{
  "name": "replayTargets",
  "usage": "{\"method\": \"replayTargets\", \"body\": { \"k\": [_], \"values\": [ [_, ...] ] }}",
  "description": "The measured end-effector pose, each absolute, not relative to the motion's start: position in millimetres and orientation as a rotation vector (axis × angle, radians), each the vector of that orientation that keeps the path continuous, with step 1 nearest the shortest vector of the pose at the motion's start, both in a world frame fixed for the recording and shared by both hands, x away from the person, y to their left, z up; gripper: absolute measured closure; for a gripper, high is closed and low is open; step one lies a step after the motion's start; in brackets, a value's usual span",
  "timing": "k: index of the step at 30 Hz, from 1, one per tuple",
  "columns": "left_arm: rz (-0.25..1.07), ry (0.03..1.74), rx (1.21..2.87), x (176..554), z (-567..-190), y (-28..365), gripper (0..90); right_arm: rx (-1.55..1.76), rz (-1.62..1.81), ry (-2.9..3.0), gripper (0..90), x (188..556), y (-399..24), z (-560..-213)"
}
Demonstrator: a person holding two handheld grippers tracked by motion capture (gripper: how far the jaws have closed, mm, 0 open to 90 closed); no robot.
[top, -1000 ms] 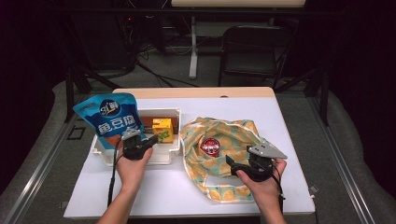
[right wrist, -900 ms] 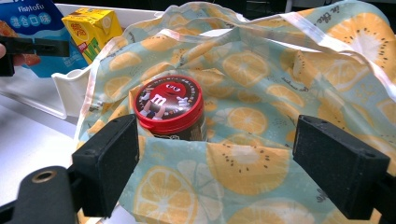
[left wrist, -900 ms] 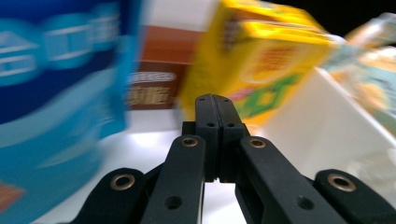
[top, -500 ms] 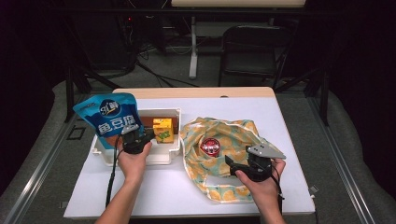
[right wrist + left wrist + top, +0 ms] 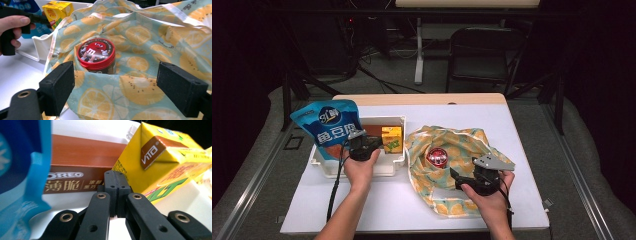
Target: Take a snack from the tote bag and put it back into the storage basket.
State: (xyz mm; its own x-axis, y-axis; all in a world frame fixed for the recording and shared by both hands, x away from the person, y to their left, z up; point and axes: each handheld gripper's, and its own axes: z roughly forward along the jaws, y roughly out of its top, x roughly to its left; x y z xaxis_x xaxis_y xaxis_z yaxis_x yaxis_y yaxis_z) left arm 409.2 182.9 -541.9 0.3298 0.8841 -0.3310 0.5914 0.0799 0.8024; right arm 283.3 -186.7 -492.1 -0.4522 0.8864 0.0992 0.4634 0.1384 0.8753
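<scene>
Since the earlier frames the left gripper [image 5: 360,144] has shifted slightly left and forward over the white tray [image 5: 388,168]; the right gripper [image 5: 468,178] has stayed put. In the left gripper view the jaws are pressed fully together with nothing between them, tips just before the brown Oreo box [image 5: 75,167] and beside the yellow drink carton [image 5: 160,167], both inside the tray. The blue snack bag [image 5: 329,127] leans over the tray's left end; its lower part is hidden behind the hand. The right gripper's jaws stand wide apart, holding nothing, above the near edge of the orange-print cloth bag [image 5: 140,82], in which a red-lidded candy jar [image 5: 96,53] sits, its lower body covered by fabric
</scene>
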Motion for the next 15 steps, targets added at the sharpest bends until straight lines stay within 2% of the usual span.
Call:
{"method": "replayTargets", "body": {
  "k": [9,10,13,15],
  "values": [
    [0.395,1.331,1.603,390.3,-534.5,193.7,89.8,1.286,1.286,1.974,16.5,285.9,-181.1,-493.4],
    [0.401,1.317,1.611,386.0,-533.2,195.1,86.4,1.278,1.281,1.982,17.6,286.7,-180.1,-493.2],
    [0.420,1.280,1.621,372.0,-528.5,199.5,79.5,1.263,1.297,1.981,25.6,288.9,-175.7,-491.7],
    [0.427,1.254,1.625,362.6,-525.2,201.0,75.4,1.249,1.315,1.972,40.2,290.4,-172.5,-491.2]
  ]
}}
